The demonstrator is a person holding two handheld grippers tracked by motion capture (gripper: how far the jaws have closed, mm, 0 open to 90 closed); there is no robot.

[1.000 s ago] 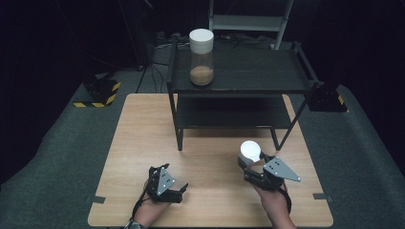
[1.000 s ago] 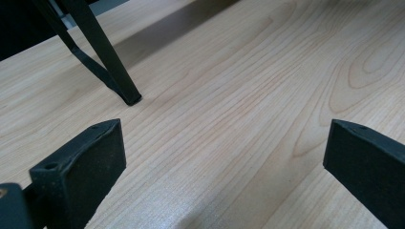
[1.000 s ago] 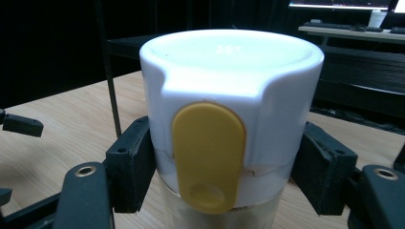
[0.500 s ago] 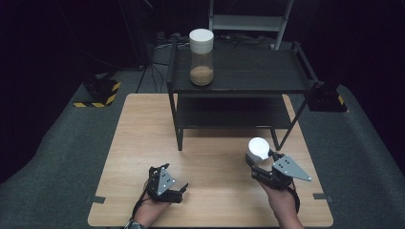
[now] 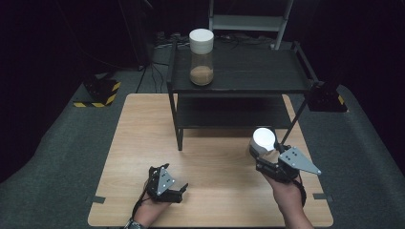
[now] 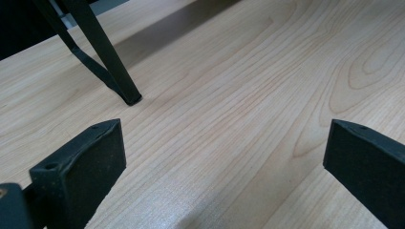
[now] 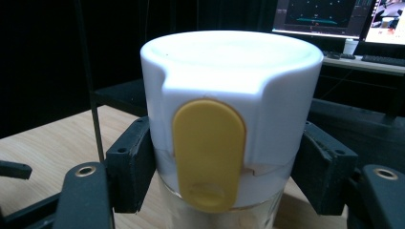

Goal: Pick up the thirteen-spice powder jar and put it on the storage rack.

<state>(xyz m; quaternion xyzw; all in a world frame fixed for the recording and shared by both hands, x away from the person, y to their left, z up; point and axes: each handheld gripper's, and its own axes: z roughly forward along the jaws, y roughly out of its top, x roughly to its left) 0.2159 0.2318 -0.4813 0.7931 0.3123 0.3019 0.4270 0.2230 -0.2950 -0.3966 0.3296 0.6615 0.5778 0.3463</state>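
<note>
1. right gripper [image 5: 261,153] at the table's [image 5: 215,157] front right, just in front of the rack's [image 5: 239,81] right front leg. jaws clamped on a clear jar [image 7: 224,143] w/ a white lid [image 5: 264,138]; in the right gripper view the pads press both sides at the lid's lower edge.
2. jar's lower body is cut off at the bottom of the right gripper view, so contents can't be made out there. from the high view the lid covers most of it; glass & fill level hidden.
3. yellow oval tab [image 7: 209,155] on the lid's side faces the right gripper's camera; its lower end overlaps the glass.
4. whether the jar's base touches the table or is clear of it: can't tell, base hidden by gripper & hand.
5. left gripper [image 5: 179,191] low at the table's front left, well apart from the jar. jaws wide open, nothing between them; the left gripper view has bare wood grain btw the two black pads [image 6: 81,162].
6. same view: one black rack leg [image 6: 112,67] foot on the wood, upper part cut off by the frame edge.
7. second jar [image 5: 201,57], white lid, brown fill in the bottom, stands upright on the rack's top shelf, left part.
8. lower shelf is in shadow; hard to make out what's on it.
9. backgrnd dark; monitors [image 7: 334,16] at the far right in the right gripper view, blurry.
</note>
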